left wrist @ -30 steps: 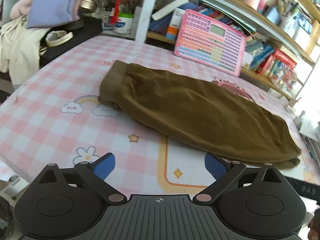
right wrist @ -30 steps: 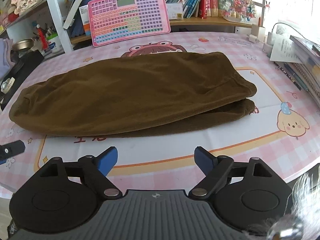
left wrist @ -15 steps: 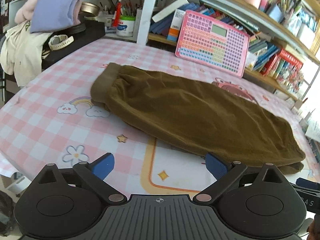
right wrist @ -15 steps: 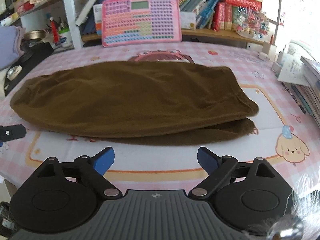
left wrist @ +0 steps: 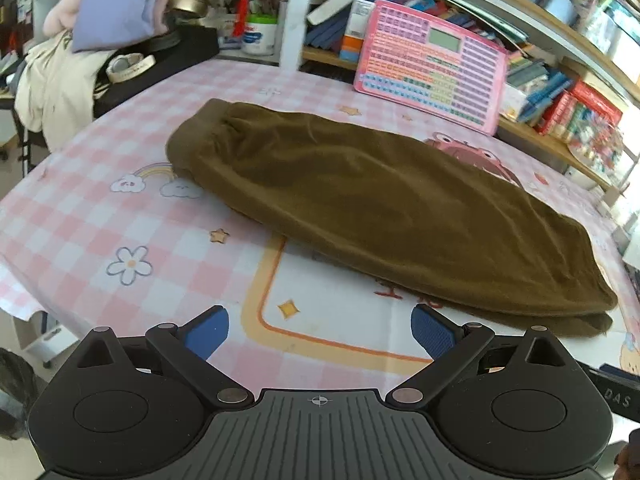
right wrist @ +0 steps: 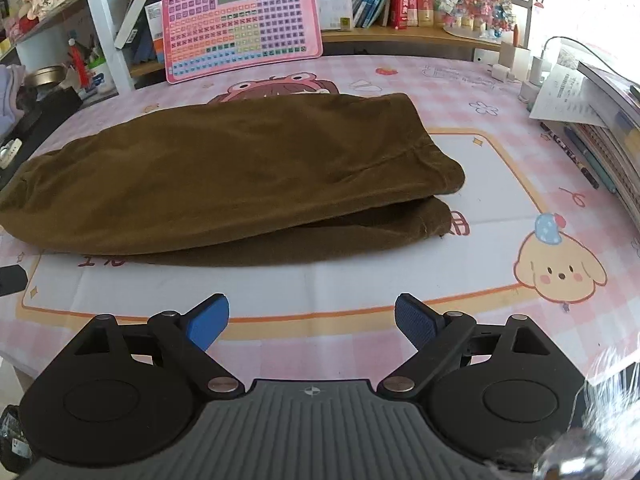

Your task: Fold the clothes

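Observation:
A pair of olive-brown trousers (left wrist: 380, 200) lies folded lengthwise across the pink checked table (left wrist: 100, 216), one leg on the other. The waistband (left wrist: 188, 140) points left and the leg hems (right wrist: 436, 196) point right. My left gripper (left wrist: 320, 330) hovers open over the table's near edge, short of the trousers, with nothing between its blue pads. My right gripper (right wrist: 312, 322) is also open and empty, in front of the hem end of the trousers (right wrist: 240, 184).
A pink calculator board (right wrist: 240, 32) leans against the bookshelf behind the table. Stacked books and papers (right wrist: 600, 120) line the right edge. Clothes (left wrist: 60, 80) hang over a black stand at the left. The left gripper's tip (right wrist: 12, 280) shows at the right view's left edge.
Both grippers have pulled back a little and shifted over the second; the trousers lie unmoved. Both stay open.

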`<state>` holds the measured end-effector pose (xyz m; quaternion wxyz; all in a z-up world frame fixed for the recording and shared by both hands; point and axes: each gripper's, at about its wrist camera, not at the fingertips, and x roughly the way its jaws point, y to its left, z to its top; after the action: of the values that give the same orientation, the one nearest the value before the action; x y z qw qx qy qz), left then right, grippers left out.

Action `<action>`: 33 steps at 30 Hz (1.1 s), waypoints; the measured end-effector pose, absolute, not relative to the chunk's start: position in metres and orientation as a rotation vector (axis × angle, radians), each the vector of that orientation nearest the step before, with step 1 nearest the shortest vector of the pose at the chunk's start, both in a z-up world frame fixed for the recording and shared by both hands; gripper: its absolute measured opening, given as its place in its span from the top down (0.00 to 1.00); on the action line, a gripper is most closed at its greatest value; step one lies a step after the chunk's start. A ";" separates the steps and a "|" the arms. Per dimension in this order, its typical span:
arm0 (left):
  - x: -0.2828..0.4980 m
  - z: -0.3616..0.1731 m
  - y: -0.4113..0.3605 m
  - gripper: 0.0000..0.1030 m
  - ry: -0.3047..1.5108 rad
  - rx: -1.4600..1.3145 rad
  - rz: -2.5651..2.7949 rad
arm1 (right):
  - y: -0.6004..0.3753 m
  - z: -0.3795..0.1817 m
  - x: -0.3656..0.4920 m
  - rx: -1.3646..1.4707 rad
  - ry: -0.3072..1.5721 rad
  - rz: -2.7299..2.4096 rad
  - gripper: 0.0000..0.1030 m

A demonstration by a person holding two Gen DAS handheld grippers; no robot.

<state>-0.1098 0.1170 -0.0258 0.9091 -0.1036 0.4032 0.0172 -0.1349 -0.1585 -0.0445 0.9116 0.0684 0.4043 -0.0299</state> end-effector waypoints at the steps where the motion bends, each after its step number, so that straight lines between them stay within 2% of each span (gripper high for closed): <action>1: -0.107 -0.026 0.120 0.03 0.834 -0.220 0.053 | -0.156 -0.045 -0.133 0.139 0.833 -0.059 0.13; 6: -0.085 -0.028 0.148 0.03 0.850 -0.291 0.102 | -0.142 -0.041 -0.118 0.115 0.819 -0.051 0.13; 14: -0.042 -0.039 0.201 0.03 0.891 -0.604 0.076 | -0.110 -0.027 -0.092 0.049 0.767 -0.041 0.11; 26: -0.012 -0.063 0.266 0.05 0.843 -0.982 0.066 | -0.050 -0.025 -0.042 -0.032 0.734 0.000 0.11; 33: 0.003 -0.072 0.275 0.13 0.812 -1.084 0.052 | 0.008 -0.035 -0.013 -0.179 0.723 0.089 0.11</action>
<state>0.0030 0.2747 -0.0720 0.7790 -0.5013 0.3759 0.0242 -0.0133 0.0077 -0.0351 0.9304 -0.0876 0.3532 0.0434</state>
